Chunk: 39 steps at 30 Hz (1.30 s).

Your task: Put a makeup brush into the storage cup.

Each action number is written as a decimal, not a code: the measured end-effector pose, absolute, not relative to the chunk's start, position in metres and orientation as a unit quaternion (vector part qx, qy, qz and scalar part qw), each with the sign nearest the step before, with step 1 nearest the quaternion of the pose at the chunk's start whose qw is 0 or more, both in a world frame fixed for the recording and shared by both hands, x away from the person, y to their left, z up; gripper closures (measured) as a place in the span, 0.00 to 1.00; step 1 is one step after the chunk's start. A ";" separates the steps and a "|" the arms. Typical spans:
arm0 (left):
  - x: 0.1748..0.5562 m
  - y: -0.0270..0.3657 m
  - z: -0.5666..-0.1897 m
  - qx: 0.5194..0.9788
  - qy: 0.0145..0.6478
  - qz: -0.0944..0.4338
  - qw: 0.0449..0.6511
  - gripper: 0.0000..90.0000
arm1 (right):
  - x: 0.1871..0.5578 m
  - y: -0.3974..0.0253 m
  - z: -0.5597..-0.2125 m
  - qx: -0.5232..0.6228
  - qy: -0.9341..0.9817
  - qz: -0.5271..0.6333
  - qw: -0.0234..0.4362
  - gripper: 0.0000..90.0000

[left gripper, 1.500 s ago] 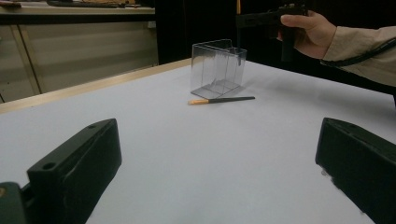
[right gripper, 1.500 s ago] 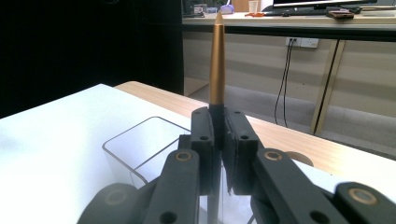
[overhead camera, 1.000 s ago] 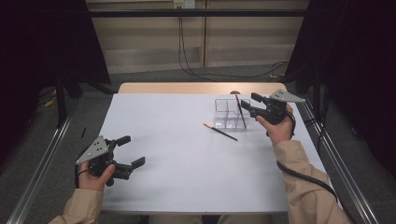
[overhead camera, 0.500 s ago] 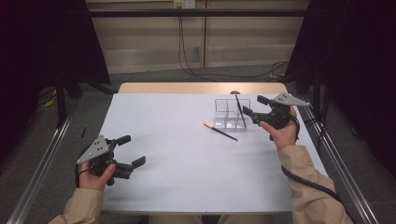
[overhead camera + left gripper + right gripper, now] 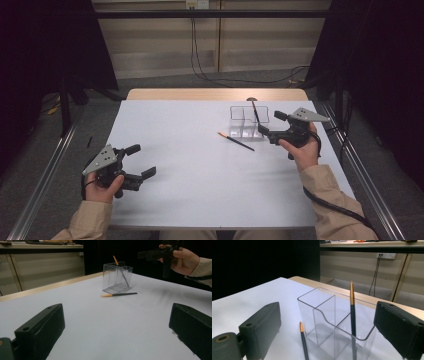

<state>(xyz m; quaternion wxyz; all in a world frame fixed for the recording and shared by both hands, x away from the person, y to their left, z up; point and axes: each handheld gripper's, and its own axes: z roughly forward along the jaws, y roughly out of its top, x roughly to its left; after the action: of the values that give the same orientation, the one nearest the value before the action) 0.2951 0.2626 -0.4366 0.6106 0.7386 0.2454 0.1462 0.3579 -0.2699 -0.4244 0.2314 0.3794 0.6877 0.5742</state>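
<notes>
A clear plastic holder [image 5: 248, 121] with compartments stands on the white table [image 5: 200, 190] at the far right. One dark pen with an orange tip [image 5: 255, 111] leans inside it, tip up. A second pen [image 5: 236, 141] lies flat on the table just in front of the holder. My right gripper [image 5: 271, 123] hovers open just right of the holder, and its jaws frame the holder [image 5: 332, 315] and the standing pen [image 5: 352, 312]. My left gripper [image 5: 141, 160] rests open at the near left. It looks across at the holder [image 5: 117, 277] and the lying pen [image 5: 119, 294].
The white sheet leaves a strip of bare wood [image 5: 215, 94] showing at the far edge of the table. Metal rails [image 5: 360, 170] run along both sides of the table. The other hand and its gripper [image 5: 160, 253] show at the upper right of the left gripper view.
My right gripper has drawn back a little from the holder, to the right and nearer the person. The pens, the holder and my left gripper have stayed put.
</notes>
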 end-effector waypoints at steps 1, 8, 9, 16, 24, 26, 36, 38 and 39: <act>0.295 0.262 -0.437 0.738 0.245 0.145 0.612 0.00 | 0.357 -0.269 -0.425 0.378 0.690 0.572 0.232 0.08; 0.296 0.261 -0.437 0.736 0.246 0.142 0.614 0.00 | 0.347 -0.267 -0.425 0.367 0.696 0.573 0.227 0.07; 0.296 0.261 -0.437 0.739 0.244 0.144 0.611 0.00 | 0.346 -0.266 -0.425 0.365 0.698 0.573 0.225 0.07; 0.295 0.260 -0.437 0.738 0.247 0.145 0.611 0.00 | 0.334 -0.266 -0.426 0.354 0.704 0.575 0.221 0.06; 0.294 0.260 -0.437 0.739 0.245 0.142 0.611 0.00 | 0.322 -0.268 -0.427 0.353 0.704 0.578 0.215 0.06; 0.294 0.260 -0.437 0.740 0.244 0.145 0.609 0.00 | 0.320 -0.268 -0.427 0.353 0.706 0.575 0.216 0.06; 0.293 0.260 -0.437 0.742 0.244 0.145 0.608 0.00 | 0.306 -0.272 -0.431 0.352 0.707 0.576 0.210 0.06; 0.293 0.260 -0.438 0.742 0.244 0.145 0.607 0.00 | 0.303 -0.273 -0.433 0.353 0.709 0.574 0.207 0.06; 0.293 0.261 -0.438 0.743 0.244 0.146 0.606 0.00 | 0.301 -0.274 -0.435 0.352 0.710 0.574 0.207 0.06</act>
<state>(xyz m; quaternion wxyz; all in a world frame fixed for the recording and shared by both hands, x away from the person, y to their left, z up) 0.2933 0.2605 -0.4377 0.6064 0.7426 0.2439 0.1459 0.3011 -0.2737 -0.4346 0.2068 0.3523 0.7098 0.5738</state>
